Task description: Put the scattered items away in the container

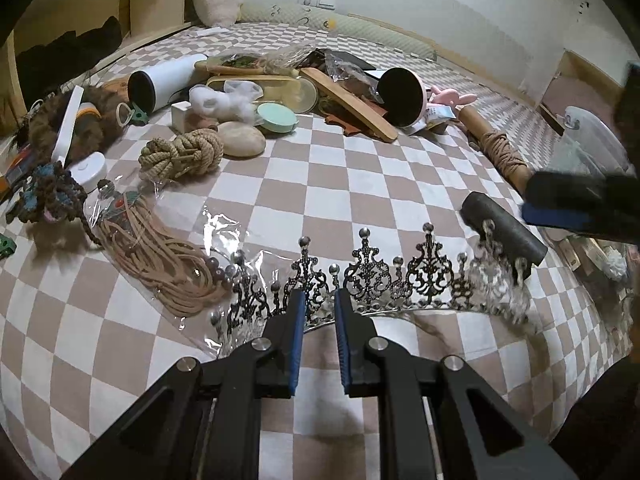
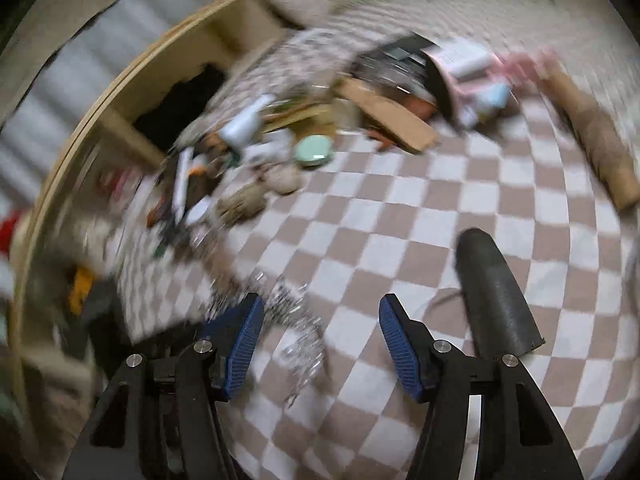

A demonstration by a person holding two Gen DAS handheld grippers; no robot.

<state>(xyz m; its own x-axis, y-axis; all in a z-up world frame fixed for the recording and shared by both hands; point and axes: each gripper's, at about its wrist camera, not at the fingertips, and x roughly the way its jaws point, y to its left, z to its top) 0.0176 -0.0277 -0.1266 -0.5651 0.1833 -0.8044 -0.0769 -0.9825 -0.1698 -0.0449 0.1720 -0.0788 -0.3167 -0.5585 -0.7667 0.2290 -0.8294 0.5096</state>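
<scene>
Metal tiara (image 1: 384,276) sits at 6 o'clock on the checkered sheet (image 1: 360,184), its band gripped between the narrowed left gripper (image 1: 320,300) jaws. Right gripper (image 2: 320,312) gapes wide, holding nothing, dark cylinder (image 2: 494,288) at its 3 o'clock.

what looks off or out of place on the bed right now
The ornate dark tiara stands on its edge at the near side of the checkered bedspread, its right end blurred, with the left gripper closed on its band. Behind it, a white tube and a pink cup lie tipped over in the clutter.
</scene>
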